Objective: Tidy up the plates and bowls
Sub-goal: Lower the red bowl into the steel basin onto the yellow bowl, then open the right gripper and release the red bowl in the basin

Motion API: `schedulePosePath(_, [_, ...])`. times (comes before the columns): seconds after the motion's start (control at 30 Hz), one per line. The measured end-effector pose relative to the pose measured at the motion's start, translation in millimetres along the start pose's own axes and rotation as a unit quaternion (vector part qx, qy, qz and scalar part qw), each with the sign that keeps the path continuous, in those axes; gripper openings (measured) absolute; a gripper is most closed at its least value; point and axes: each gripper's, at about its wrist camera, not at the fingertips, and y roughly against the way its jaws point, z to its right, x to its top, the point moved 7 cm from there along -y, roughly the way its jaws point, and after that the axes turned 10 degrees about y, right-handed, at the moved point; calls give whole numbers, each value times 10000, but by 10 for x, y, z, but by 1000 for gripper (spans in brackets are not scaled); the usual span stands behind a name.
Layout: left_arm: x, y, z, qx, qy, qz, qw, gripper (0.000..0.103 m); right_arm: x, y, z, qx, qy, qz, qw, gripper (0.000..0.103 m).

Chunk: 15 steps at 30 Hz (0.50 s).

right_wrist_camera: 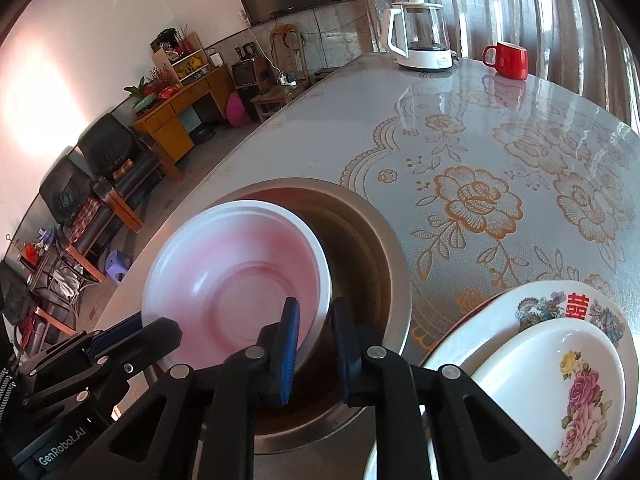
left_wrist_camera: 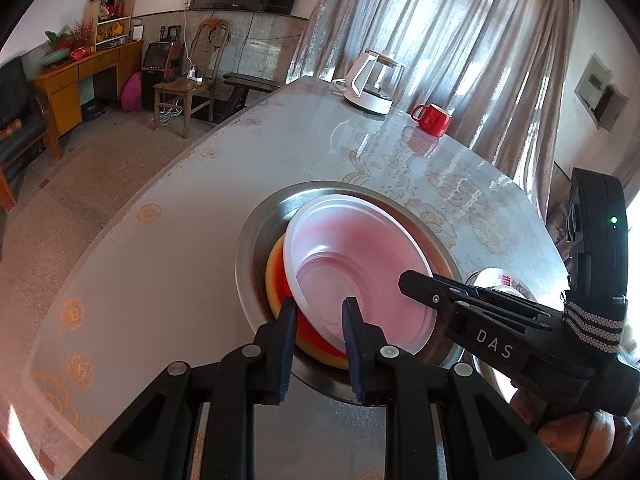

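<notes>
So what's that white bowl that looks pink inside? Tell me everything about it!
The white bowl looks like thin, see-through plastic, with a flat rim, ring ridges on its bottom and a pinkish glow inside. It is empty and tilted, lying in the big metal basin on top of a red and orange dish. The left gripper and right gripper each straddle its rim, jaws not closed on it.

White kettle point(right_wrist_camera: 420, 38) beside red mug point(right_wrist_camera: 507, 60) on table point(right_wrist_camera: 320, 120).

table point(right_wrist_camera: 460, 128), steel basin point(right_wrist_camera: 384, 248), plates point(right_wrist_camera: 472, 336), kettle point(right_wrist_camera: 420, 36), mug point(right_wrist_camera: 508, 60)
</notes>
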Motion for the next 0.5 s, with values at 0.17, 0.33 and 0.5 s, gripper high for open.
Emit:
schedulePosePath(0.17, [4,-21,-4,34,-27,16,10000,23,34,-16,7,-18,-6,-9,10000,13])
schedulePosePath(0.33, [-5,-26,6,87,-74,63,9999,23,61,-30,24,6,-139,1,9999,13])
schedulePosePath(0.5, [-10,-36,18,127,-123,94,9998,23,57,5,46,-18,-192,41,9998,15])
